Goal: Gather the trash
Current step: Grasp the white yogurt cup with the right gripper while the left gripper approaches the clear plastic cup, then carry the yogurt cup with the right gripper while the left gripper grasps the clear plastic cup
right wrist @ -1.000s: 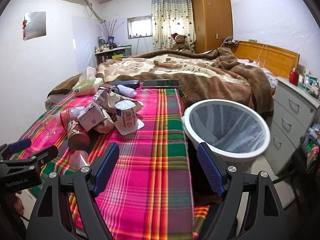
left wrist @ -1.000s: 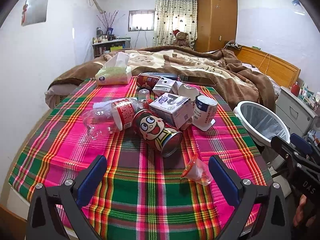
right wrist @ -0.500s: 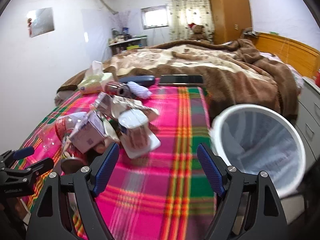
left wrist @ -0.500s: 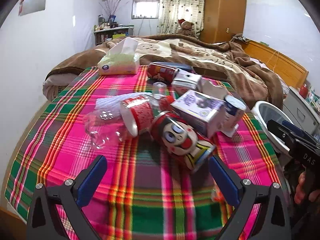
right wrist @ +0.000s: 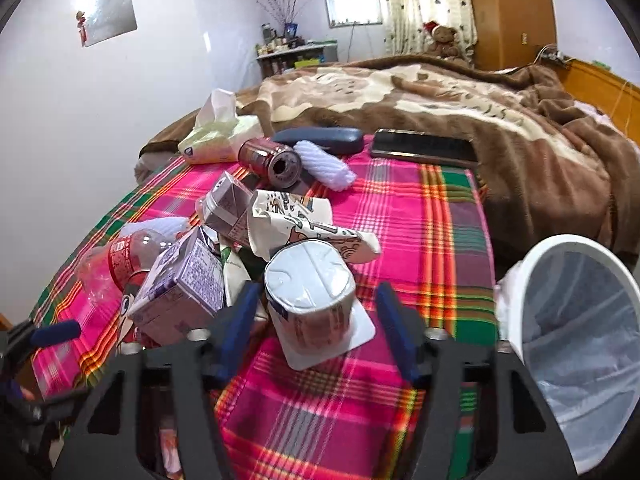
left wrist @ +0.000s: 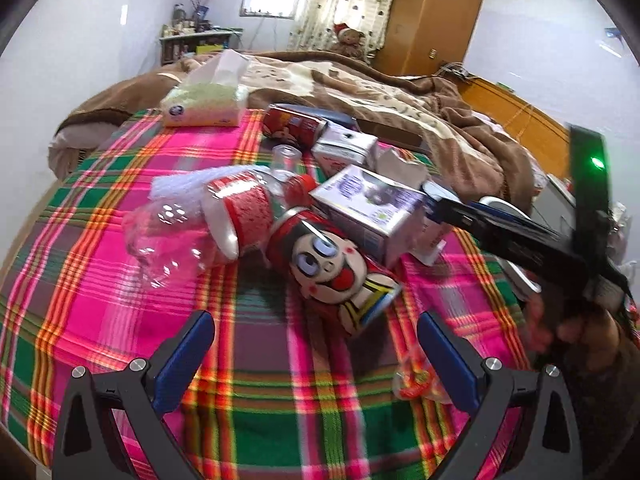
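A heap of trash lies on a plaid cloth (left wrist: 100,300): a red cartoon can (left wrist: 332,272), a crushed clear bottle (left wrist: 192,220), a purple carton (left wrist: 368,208), another red can (right wrist: 272,160). My left gripper (left wrist: 316,356) is open, just short of the cartoon can. My right gripper (right wrist: 316,324) is open with its fingers on either side of an upturned white cup (right wrist: 312,300), not closed on it. A white bin (right wrist: 580,344) with a liner stands at the right. A small orange wrapper (left wrist: 416,380) lies by my left gripper's right finger.
A tissue pack (left wrist: 204,104), a dark case (right wrist: 320,138), a white roll (right wrist: 324,164) and a phone (right wrist: 424,148) lie at the cloth's far end. A brown blanket (right wrist: 520,140) covers the bed behind. A wardrobe (left wrist: 432,20) stands at the back.
Both grippers have moved forward toward the heap. My right gripper has swung left from the bin and now straddles the white cup. My left gripper has closed in on the cartoon can.
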